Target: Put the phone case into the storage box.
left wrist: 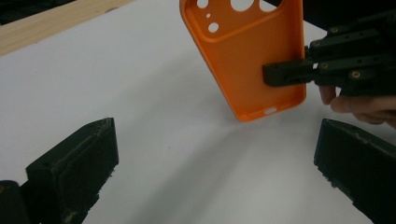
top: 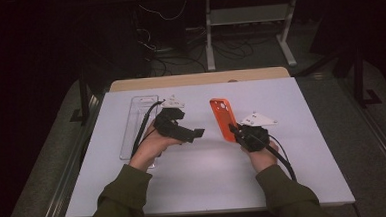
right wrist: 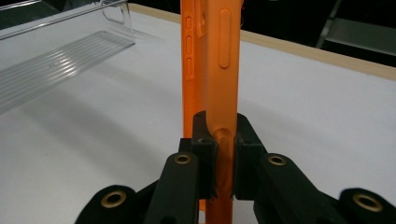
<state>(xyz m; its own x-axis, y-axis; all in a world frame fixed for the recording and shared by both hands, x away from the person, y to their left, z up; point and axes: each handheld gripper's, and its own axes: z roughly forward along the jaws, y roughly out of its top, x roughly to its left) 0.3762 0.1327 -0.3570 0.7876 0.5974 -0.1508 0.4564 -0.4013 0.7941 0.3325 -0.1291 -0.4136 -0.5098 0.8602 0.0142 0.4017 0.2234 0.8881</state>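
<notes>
Right now I am pinching an orange phone case in my right gripper, its jaws closing on one long side wall near the bottom end. That wall is soft, matte rubber and is dimpling inward where the black pads are squeezing it. The case is a rounded rectangle with round camera holes at its far end and raised button bumps along the edge; I am holding it tilted up off the white counter, just above the smooth surface. My left gripper is sitting nearby with its jaws standing wide apart and nothing between them, pointing toward the case. A clear, ribbed plastic tray is lying at the left, behind my left hand.
</notes>
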